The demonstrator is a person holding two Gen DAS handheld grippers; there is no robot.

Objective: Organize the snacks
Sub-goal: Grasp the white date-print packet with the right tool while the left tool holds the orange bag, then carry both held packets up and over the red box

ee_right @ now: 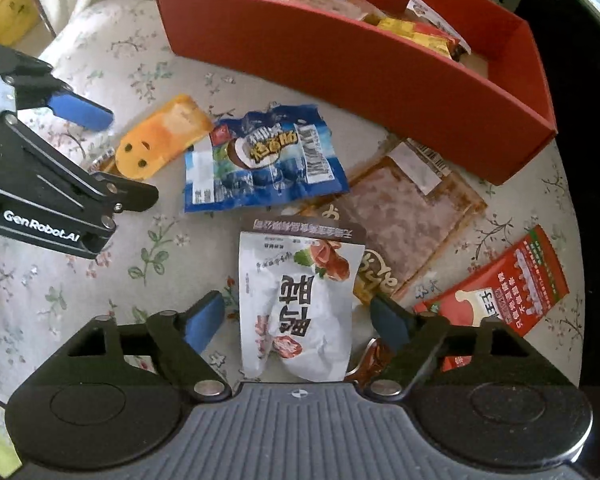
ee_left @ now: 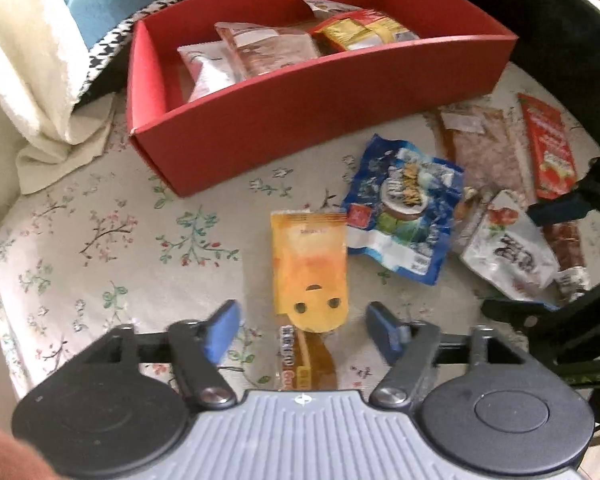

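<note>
With both grippers spread wide and empty, the left gripper [ee_left: 302, 326] straddles the orange snack pouch [ee_left: 310, 268] on the floral tablecloth [ee_left: 100, 240] below the red box [ee_left: 300, 120]; light, crinkly and probably slippery, it is best pinched across its flat middle.

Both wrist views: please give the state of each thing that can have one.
Red box: open, partly filled with packets.
Orange packet: flat on the cloth, between the open left gripper fingers, not gripped.
White packet: on the cloth, between the open right gripper fingers.
Blue packet: crumpled, outside the box.
Red packet: flat, outside the box.
</note>
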